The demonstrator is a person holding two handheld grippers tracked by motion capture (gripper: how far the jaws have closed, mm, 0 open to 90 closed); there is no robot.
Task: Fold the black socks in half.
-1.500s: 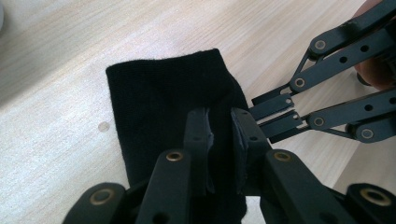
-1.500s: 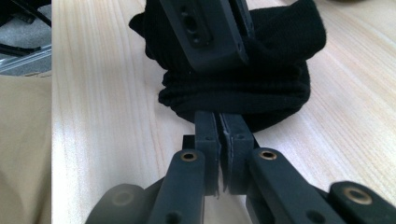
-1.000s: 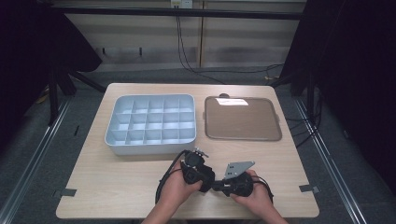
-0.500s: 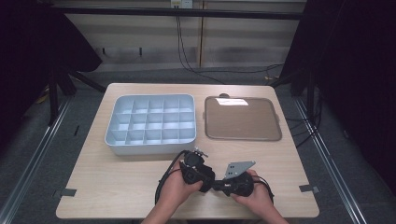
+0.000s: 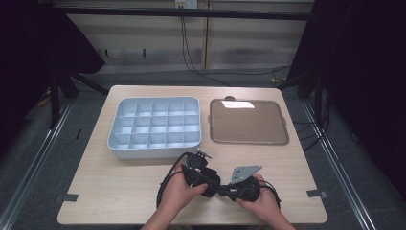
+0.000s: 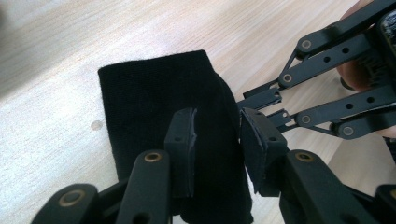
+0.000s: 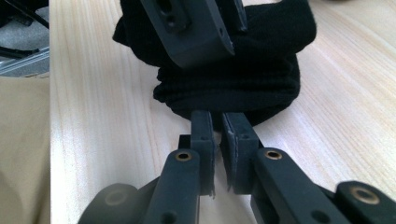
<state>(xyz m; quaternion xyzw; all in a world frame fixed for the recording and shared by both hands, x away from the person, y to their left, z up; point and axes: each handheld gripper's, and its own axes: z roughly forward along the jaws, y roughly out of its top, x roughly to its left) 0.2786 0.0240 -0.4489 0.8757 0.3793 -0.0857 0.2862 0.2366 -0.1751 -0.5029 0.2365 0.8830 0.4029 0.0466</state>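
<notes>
Right gripper [image 7: 217,140] pinching black ribbed-knit cloth [image 7: 233,79], folded, bunched

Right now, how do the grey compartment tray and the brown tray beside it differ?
The grey compartment tray has high walls and a grid of cells; the brown tray is shallow, with one flat undivided surface. The grey one lies at the left, the brown one at the right. Both are rectangular, with nothing in them, on the wooden table.

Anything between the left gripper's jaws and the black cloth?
Nothing visible. The left gripper has just been opening, its jaws straddling the black cloth on the table with no object between. The right gripper pinches the cloth's edge from the other side, clear of the left jaws' gap.
</notes>
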